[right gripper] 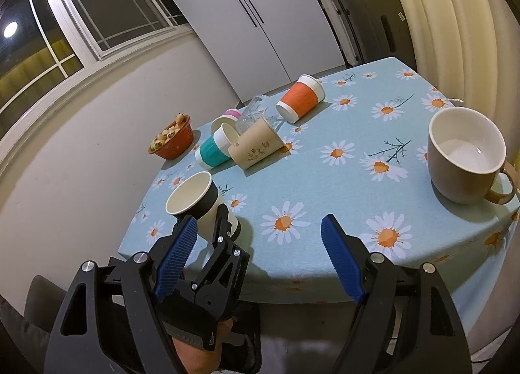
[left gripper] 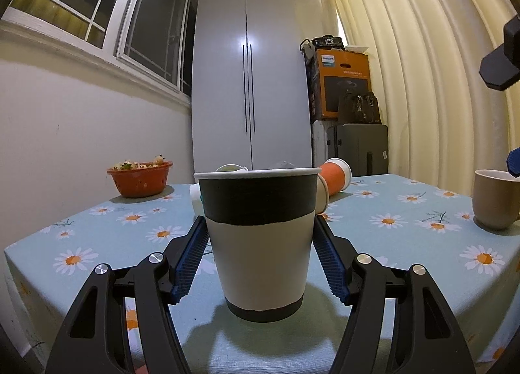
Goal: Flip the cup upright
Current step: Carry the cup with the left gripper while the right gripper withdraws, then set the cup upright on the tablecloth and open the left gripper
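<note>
Flanking the upright paper cup (left gripper: 260, 237), the left tongs (left gripper: 260, 244) stand level, spread; right tongs (right gripper: 260, 244) gape wide.

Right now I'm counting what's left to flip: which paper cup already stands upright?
The black-and-white paper cup between the left gripper fingers stands upright, mouth up. The orange, teal and tan cups lie on their sides.
</note>
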A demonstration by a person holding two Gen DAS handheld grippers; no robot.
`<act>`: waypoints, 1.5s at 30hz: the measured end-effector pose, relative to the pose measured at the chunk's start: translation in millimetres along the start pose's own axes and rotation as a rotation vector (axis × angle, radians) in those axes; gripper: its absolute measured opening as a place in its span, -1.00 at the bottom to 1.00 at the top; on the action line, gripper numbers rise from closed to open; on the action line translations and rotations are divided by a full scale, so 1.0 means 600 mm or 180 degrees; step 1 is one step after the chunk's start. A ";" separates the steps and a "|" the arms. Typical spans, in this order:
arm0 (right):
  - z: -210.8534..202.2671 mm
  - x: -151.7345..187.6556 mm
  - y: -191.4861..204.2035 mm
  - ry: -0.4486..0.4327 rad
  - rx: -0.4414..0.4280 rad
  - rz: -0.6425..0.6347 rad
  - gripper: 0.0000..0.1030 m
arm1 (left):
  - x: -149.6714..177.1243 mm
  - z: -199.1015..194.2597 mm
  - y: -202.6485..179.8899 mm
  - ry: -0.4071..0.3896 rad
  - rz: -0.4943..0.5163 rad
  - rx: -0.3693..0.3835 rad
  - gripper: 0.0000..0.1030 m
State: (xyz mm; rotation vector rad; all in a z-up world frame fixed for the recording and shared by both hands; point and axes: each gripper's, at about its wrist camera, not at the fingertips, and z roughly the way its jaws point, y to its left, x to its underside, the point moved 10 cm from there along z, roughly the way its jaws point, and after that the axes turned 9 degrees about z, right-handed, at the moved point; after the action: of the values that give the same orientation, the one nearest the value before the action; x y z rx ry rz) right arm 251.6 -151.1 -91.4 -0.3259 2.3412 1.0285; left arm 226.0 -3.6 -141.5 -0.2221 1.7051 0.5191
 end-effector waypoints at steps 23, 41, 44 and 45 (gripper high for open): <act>-0.032 -0.007 0.018 -0.0267 0.0007 -0.0136 0.58 | -0.073 -0.034 0.042 0.0282 -0.0093 0.0399 0.87; -0.073 -0.006 0.081 -0.0579 0.0115 -0.0820 0.90 | -0.176 -0.159 0.169 0.0546 0.0196 0.1004 0.87; -0.082 0.002 0.091 -0.0628 0.0248 -0.1038 0.90 | -0.170 -0.173 0.175 0.0658 0.0153 0.1184 0.87; -0.085 0.004 0.094 -0.0637 0.0278 -0.1098 0.90 | -0.170 -0.178 0.178 0.0651 0.0138 0.1216 0.87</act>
State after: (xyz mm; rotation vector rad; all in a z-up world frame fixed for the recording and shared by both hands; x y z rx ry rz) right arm 205.8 -150.3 -30.9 -0.5446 2.0521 0.7533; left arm 107.1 27.4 -6.6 0.0395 1.9750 0.1983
